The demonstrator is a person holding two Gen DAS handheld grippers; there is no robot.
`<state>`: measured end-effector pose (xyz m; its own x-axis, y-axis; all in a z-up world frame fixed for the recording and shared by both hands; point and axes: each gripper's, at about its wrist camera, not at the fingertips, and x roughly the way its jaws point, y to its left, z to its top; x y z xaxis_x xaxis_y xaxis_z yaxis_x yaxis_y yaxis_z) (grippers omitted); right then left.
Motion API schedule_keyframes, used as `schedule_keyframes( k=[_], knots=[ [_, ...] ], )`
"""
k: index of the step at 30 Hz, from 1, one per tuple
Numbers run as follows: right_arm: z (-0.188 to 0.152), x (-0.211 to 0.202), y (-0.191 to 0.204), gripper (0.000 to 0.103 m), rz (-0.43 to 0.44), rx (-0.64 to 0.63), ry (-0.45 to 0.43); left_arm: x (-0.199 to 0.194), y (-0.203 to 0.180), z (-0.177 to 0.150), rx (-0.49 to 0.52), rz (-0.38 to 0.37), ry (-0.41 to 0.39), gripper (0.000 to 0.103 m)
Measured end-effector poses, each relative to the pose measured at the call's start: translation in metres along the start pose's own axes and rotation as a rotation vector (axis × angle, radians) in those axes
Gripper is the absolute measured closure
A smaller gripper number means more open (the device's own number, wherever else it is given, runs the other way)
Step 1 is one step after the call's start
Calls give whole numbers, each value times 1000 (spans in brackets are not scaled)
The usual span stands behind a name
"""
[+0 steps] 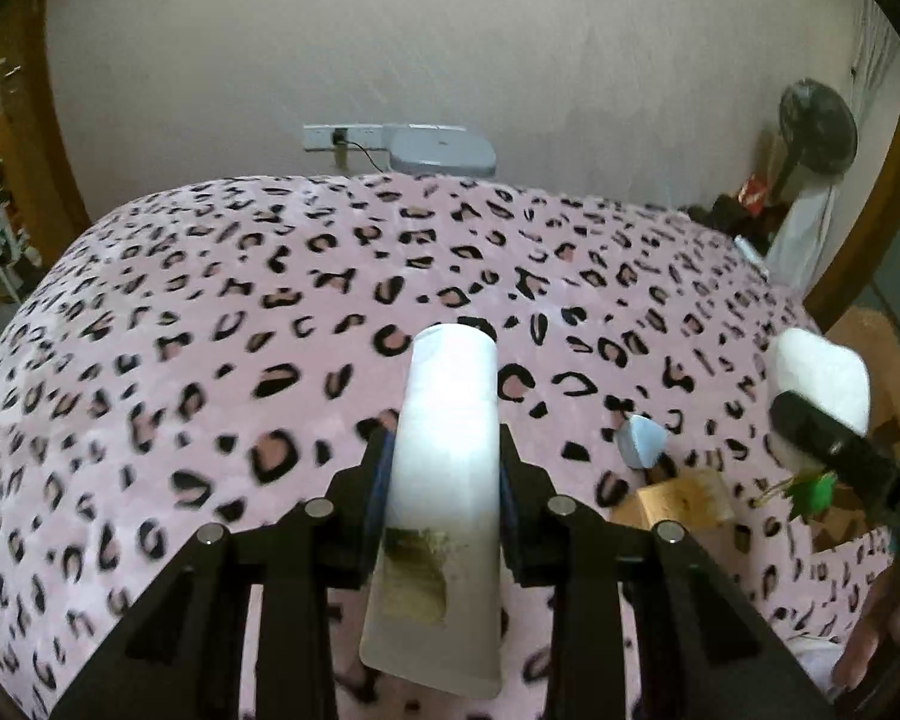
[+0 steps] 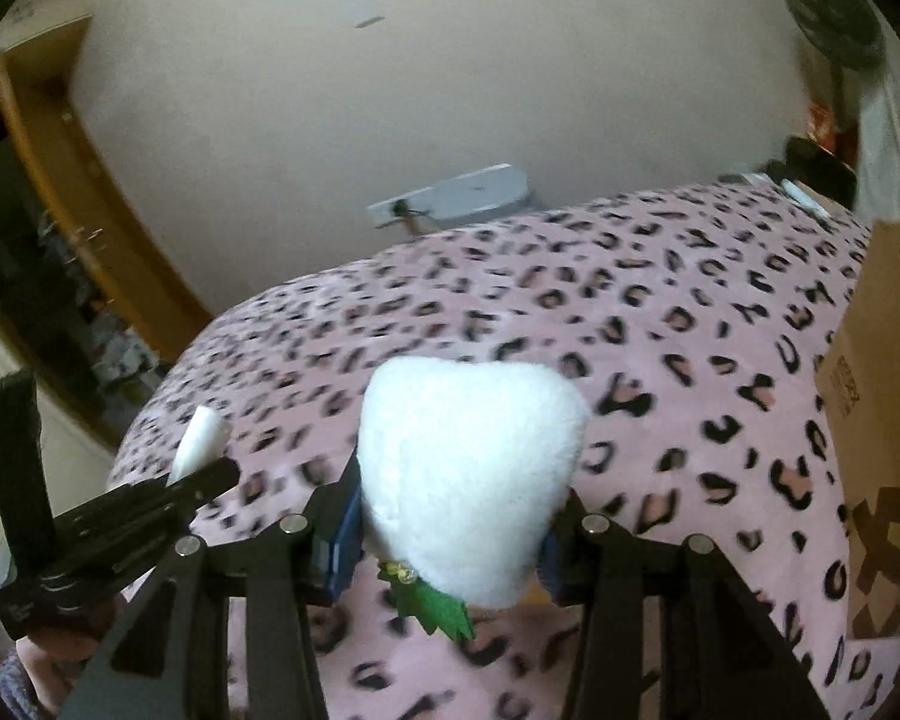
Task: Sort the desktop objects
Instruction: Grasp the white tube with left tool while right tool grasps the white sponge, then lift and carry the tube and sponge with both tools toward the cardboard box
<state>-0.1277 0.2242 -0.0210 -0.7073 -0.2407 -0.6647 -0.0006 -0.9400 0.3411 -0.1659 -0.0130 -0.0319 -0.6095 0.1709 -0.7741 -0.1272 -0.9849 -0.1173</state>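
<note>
My left gripper [image 1: 445, 468] is shut on a white tube [image 1: 444, 438] with a gold-printed label, held lifted above the pink leopard-print cloth [image 1: 222, 312]. My right gripper [image 2: 450, 516] is shut on a white plush toy [image 2: 468, 474] with a green felt leaf [image 2: 441, 606] under it, also raised off the cloth. In the left wrist view the right gripper [image 1: 840, 450] and its white plush toy [image 1: 822, 384] show at the right edge. In the right wrist view the left gripper [image 2: 150, 498] and the white tube's [image 2: 198, 438] tip appear at the left.
A small blue-grey wedge [image 1: 642, 438] and a tan box [image 1: 678, 501] lie on the cloth right of the tube. A brown cardboard box [image 2: 888, 420] stands at the cloth's right side. A wall socket [image 1: 342, 138], a grey lid-like object [image 1: 441, 150] and a fan [image 1: 816, 126] sit behind.
</note>
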Motion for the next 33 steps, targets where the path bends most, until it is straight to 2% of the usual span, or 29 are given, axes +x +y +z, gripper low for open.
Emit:
schedule_keyframes(
  k=[5,11,15,22,33],
  knots=[
    [-14,-28,39,56,53,-53,-12,-56,7,-16,-26,45,-47,71],
    [-37,-66,64,56,81,-85,-33,-111,10,-42,-34,109,-78,71],
    [-56,-91,74,56,71,-112,-39,-139,4,-61,-38,107,-79,71],
    [-84,-126,71,56,42,-118,-50,-166,-22,-87,-18,88,-82,71],
    [-99,-163,48,56,-7,-95,-76,-183,-75,-98,44,52,-96,70]
  ],
)
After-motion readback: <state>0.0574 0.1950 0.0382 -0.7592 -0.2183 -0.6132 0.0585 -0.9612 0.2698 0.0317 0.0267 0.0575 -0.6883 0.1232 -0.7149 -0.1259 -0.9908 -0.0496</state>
